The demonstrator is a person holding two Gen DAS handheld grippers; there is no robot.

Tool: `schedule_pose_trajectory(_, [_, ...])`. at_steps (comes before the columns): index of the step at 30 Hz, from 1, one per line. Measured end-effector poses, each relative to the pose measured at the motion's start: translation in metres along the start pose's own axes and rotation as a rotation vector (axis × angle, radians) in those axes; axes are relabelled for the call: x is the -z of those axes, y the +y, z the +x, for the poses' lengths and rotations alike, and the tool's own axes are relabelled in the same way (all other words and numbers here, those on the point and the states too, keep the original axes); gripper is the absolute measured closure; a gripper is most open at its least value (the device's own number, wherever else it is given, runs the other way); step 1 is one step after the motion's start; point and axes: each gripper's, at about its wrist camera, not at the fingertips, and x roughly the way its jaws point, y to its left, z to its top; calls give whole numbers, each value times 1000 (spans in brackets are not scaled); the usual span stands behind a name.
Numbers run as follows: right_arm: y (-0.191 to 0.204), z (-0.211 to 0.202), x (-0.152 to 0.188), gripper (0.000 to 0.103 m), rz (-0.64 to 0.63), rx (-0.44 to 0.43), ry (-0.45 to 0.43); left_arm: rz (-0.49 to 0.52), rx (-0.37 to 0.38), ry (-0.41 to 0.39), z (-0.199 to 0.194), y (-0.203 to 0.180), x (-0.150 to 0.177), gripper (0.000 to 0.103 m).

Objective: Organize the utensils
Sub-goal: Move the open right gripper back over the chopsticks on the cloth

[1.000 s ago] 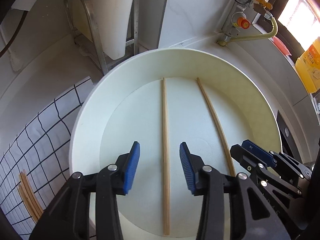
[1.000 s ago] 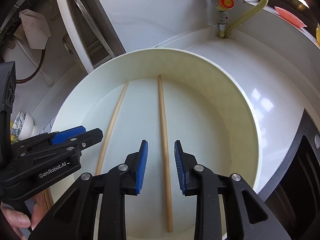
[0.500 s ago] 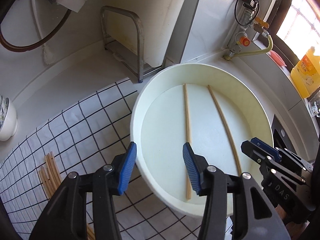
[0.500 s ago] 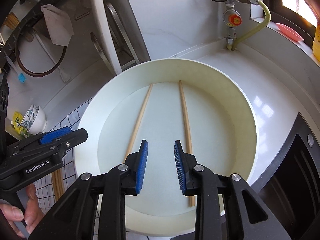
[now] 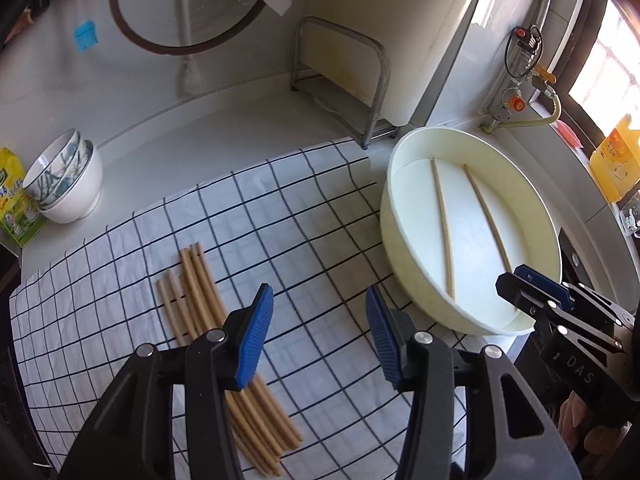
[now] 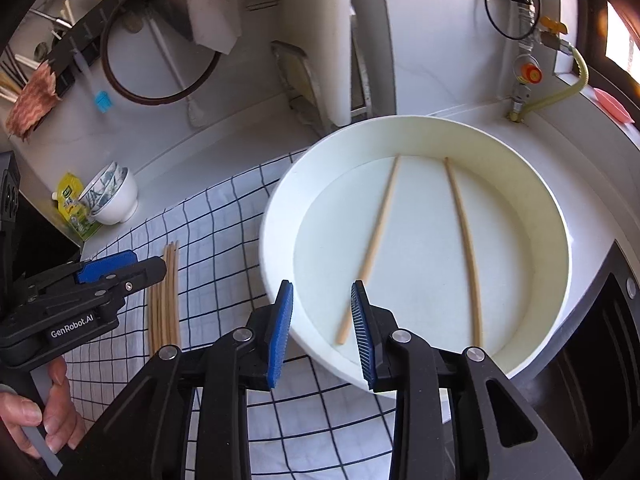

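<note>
Two wooden chopsticks [image 6: 464, 248] lie apart inside a round white basin [image 6: 276, 216]; they also show in the left wrist view [image 5: 442, 232] in the basin [image 5: 390, 236]. A bundle of several chopsticks [image 5: 208, 312] lies on the checked cloth [image 5: 304, 240], also seen in the right wrist view [image 6: 164, 296]. My left gripper [image 5: 320, 332] is open and empty above the cloth, just right of the bundle. My right gripper [image 6: 320, 328] is open and empty over the basin's near rim.
Stacked white bowls [image 5: 64, 176] and a yellow packet [image 5: 12, 200] stand at the back left. A metal rack with a cutting board [image 5: 360, 80] stands behind the basin. A gas valve and hose [image 6: 532, 76] are at the back right, a yellow bottle [image 5: 616, 156] by the window.
Both grippers have pulled back and up out of the basin. The left gripper has swung left over the cloth and the chopstick bundle. Both chopsticks stay in the basin.
</note>
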Motion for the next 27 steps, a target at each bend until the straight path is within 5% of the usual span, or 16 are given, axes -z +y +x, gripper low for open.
schedule_pose_trajectory(17, [110, 51, 27, 70, -176, -112, 118, -217, -117, 29, -10, 120, 62, 51])
schedule_pose_trajectory(27, [139, 100, 46, 68, -244, -117, 184, -281, -123, 89, 15, 149, 93, 50])
